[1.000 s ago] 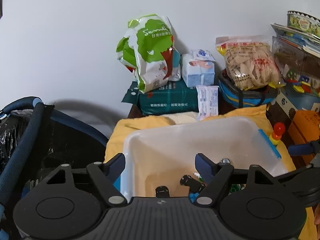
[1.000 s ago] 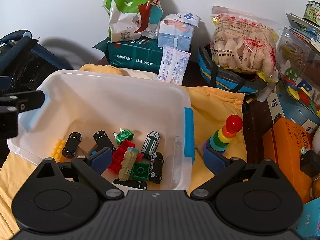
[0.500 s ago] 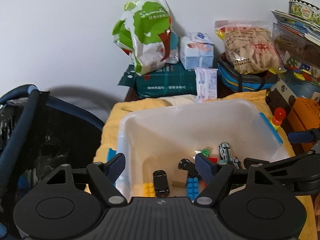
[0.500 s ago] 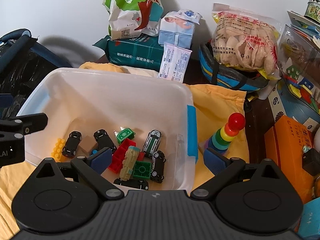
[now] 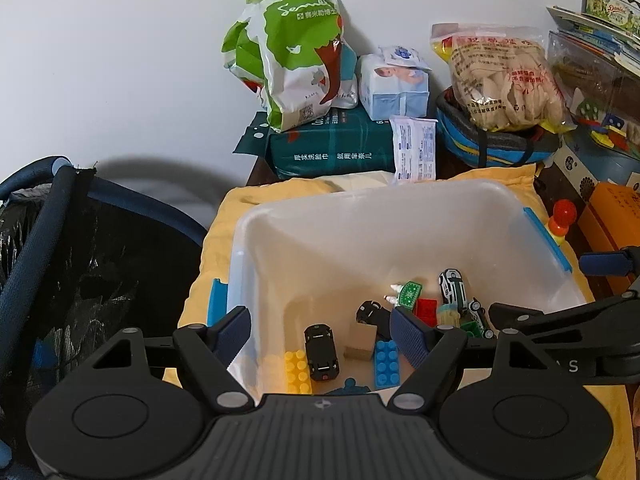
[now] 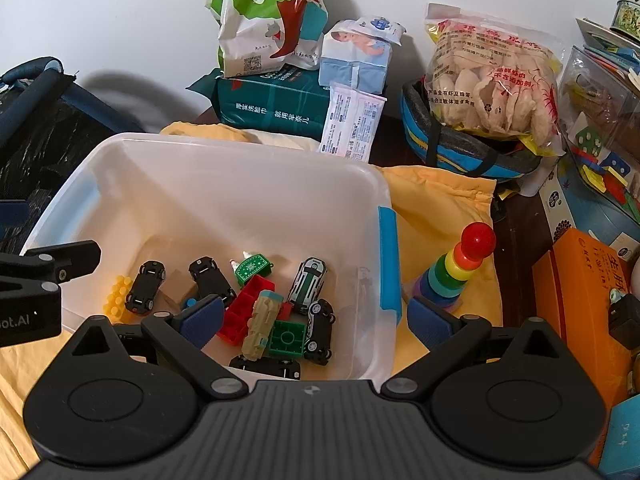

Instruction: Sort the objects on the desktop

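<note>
Left gripper [image 5: 324, 330] has lifted, so way more of the bin [image 6: 224, 148] floor shows; toy cars [image 6: 146, 286] sit inside. Both grippers' jaws open, empty; right gripper [image 6: 316, 316] straddles the bin's right wall.

**A cluttered home corner with a child's things**

A lived-in home, likely a family room. A clear plastic bin [image 6: 224, 184] on a yellow cloth [image 6: 440, 208] holds toy cars and building bricks. At 3 o'clock of it stands a rainbow stacking-ring toy [image 6: 456, 276]. At 12 o'clock, against a plain white wall [image 5: 120, 60], sit a green-and-white bag [image 5: 296, 52], a baby-wipes pack [image 5: 394, 84] and a tissue bundle [image 5: 332, 148]. At 1 o'clock, a bag of crackers [image 6: 492, 80].
</note>
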